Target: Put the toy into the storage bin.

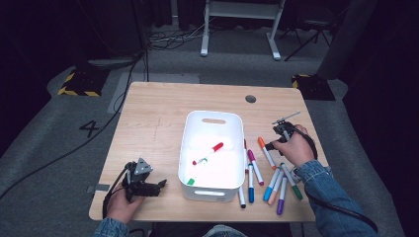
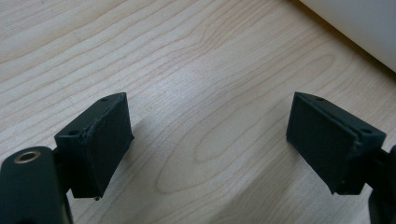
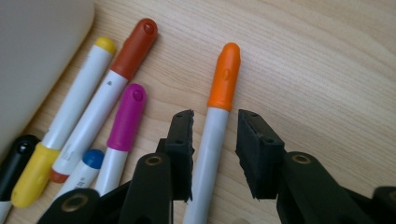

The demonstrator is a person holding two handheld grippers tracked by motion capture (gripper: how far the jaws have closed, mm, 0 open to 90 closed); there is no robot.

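We have the right gripper point(image 3: 215, 154) down near the table's right edge, jaws straddling the orange-capped marker point(image 3: 219, 112) but not yet closed on it; gaps show on both sides of the barrel. The marker lies flat on the table point(image 1: 158, 123), just right of the white bin point(image 1: 190, 133), apart from the other loose markers point(image 1: 269, 185) bunched toward the front right corner. The left gripper point(image 2: 208, 140) is released, jaws wide, parked over bare wood by the front left corner, holding nothing. The bin already holds a red-capped marker point(image 1: 211, 151) and what looks like a green-capped one point(image 1: 191, 180), hard to tell in the glare.

Risks as we judge them: the barrel is round and slick, so a squeeze off its centre could roll or squirt it out sideways. The magenta-capped marker point(image 3: 122, 122) sits near the left jaw, and a drift that way could nudge it. Gripping low on the barrel may let the cap end droop on the lift.
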